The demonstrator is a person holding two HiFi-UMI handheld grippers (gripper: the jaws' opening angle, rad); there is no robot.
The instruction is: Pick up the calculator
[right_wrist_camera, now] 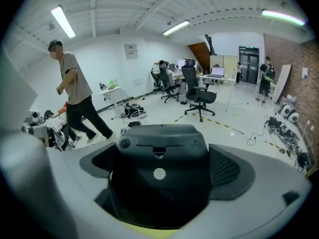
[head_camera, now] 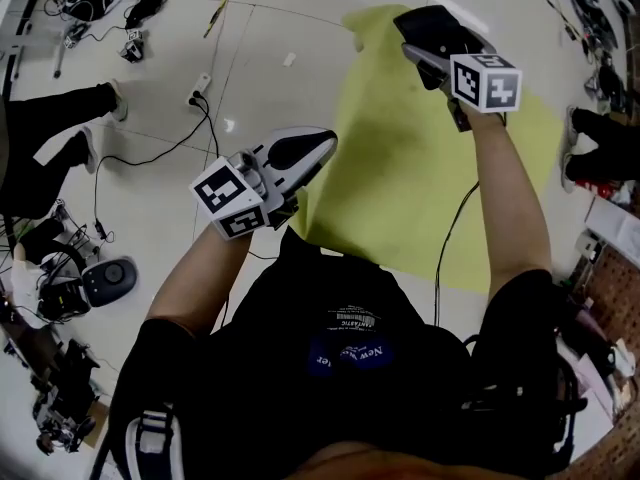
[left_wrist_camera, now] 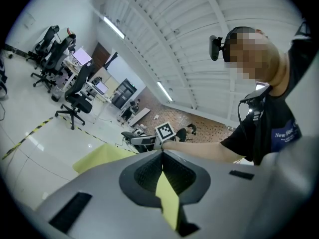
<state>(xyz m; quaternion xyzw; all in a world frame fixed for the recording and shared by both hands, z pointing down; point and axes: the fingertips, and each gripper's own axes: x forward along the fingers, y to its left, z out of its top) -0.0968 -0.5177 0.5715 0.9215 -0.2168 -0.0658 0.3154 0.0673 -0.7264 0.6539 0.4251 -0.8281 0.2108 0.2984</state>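
**Calculator clamped above the mat**

The black plastic calculator [right_wrist_camera: 158,193], its back to the camera, sits squeezed between the jaws of the right gripper [right_wrist_camera: 164,166], above the yellow-green floor mat [head_camera: 400,178]. The left gripper [left_wrist_camera: 162,176] is pressed together on nothing. A steady squeeze and level wrist should prevent slipping.

Pale glossy tiled floor [head_camera: 300,28] carries a flat yellow-green sheet [head_camera: 400,188]; a black cable [head_camera: 160,151] trails left of the sheet.

I see my right gripper [head_camera: 432,50] holding the black calculator [head_camera: 440,23] over the yellow cloth [head_camera: 400,188]; my left gripper [head_camera: 310,153] is at the cloth's edge.
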